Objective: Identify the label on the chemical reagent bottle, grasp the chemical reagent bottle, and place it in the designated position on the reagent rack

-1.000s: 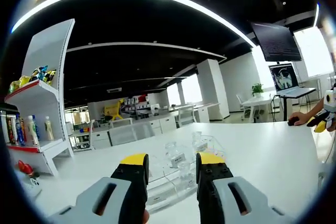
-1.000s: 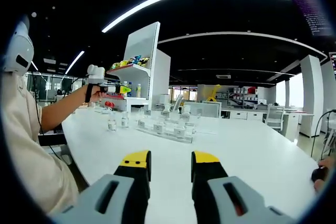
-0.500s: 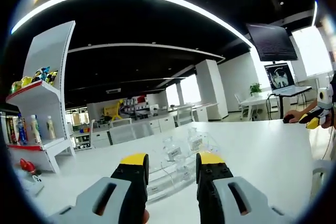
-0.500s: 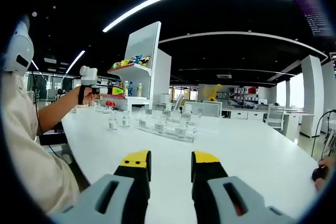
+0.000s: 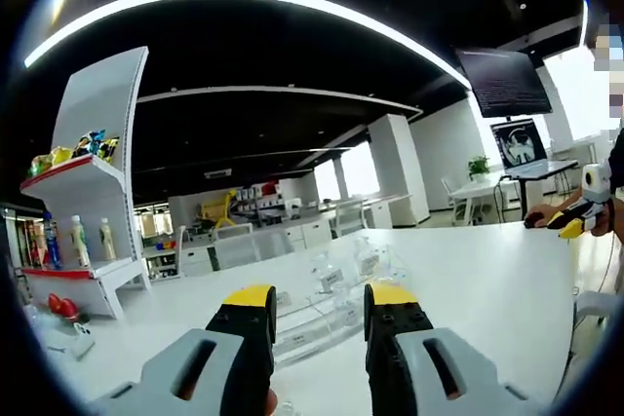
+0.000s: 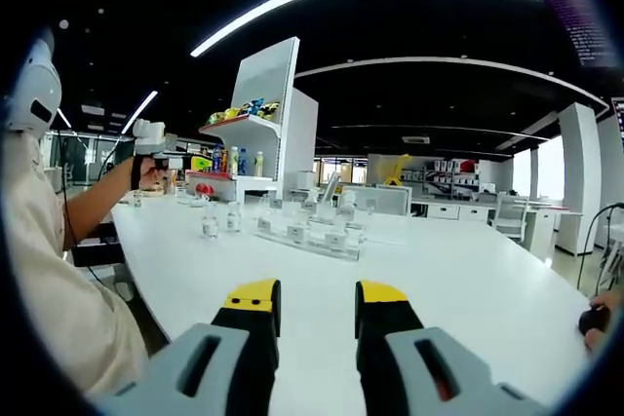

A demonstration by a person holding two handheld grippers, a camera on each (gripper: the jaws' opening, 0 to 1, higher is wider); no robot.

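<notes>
Both tongs idle, nothing gripped. Left gripper has jaws parted with a moderate gap, empty, held low over the white table and aimed at the clear reagent rack, which sits just beyond its yellow tips; judged a line-up for reading labels before any grasp. Rack is see-through plastic with white label strips on its front edge, and small clear reagent bottles with white labels stand in or just behind it; label text too small to read. In the right gripper view the left gripper is seen raised in the person's hand at far left, beside the white shelf unit holding coloured drink bottles. Right gripper is also parted and empty, hovering over bare table, well back from the rack, likely just parked out of the way. Two loose bottles stand on the table just left of the rack, upright, clear with pale caps, probably the ones yet to be sorted. Grasp not yet begun.
</notes>
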